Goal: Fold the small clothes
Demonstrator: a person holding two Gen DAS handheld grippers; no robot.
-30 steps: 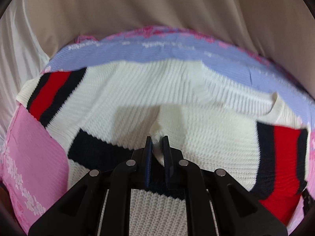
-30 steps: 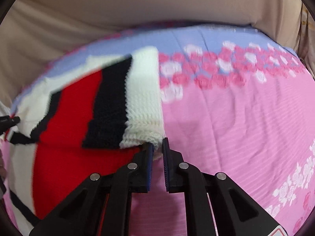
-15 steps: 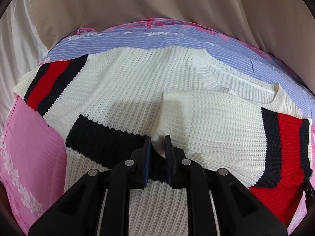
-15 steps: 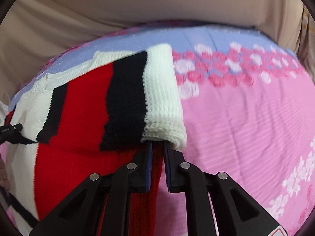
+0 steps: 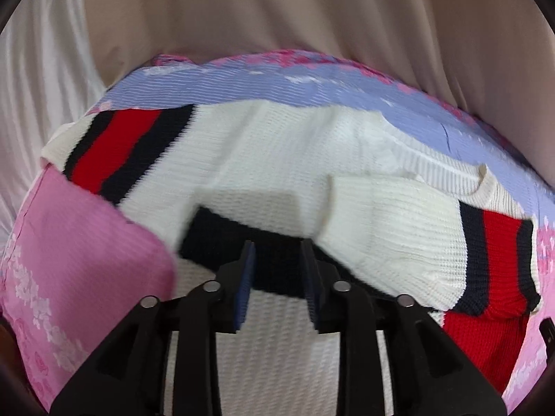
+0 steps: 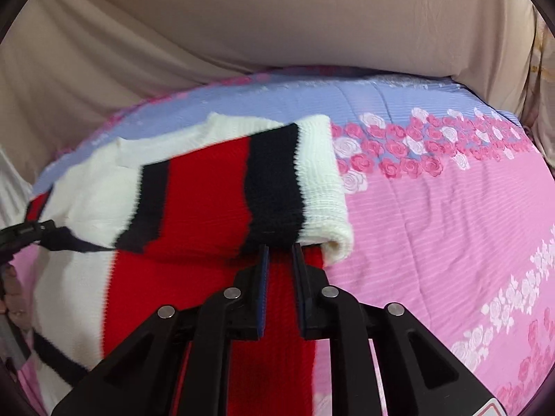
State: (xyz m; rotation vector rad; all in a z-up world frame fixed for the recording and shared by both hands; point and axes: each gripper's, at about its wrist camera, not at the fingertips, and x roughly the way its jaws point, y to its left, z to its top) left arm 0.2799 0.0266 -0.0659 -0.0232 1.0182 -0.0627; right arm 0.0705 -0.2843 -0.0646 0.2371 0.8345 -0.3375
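A small white knit sweater with red and navy stripes lies flat on the bed. Its right sleeve is folded across the chest; the left sleeve lies stretched out to the side. My left gripper is open and empty just above the navy band. In the right wrist view the folded sleeve lies over the red body. My right gripper is open, holding nothing, right at the sleeve's cuff.
The bed has a pink sheet with roses and a lilac band at the far side. Beige curtain hangs behind the bed. The left gripper's tip shows at the right wrist view's left edge.
Both grippers have opened and let go of the sleeve, which now rests folded on the sweater's body. Both have drawn back a little.
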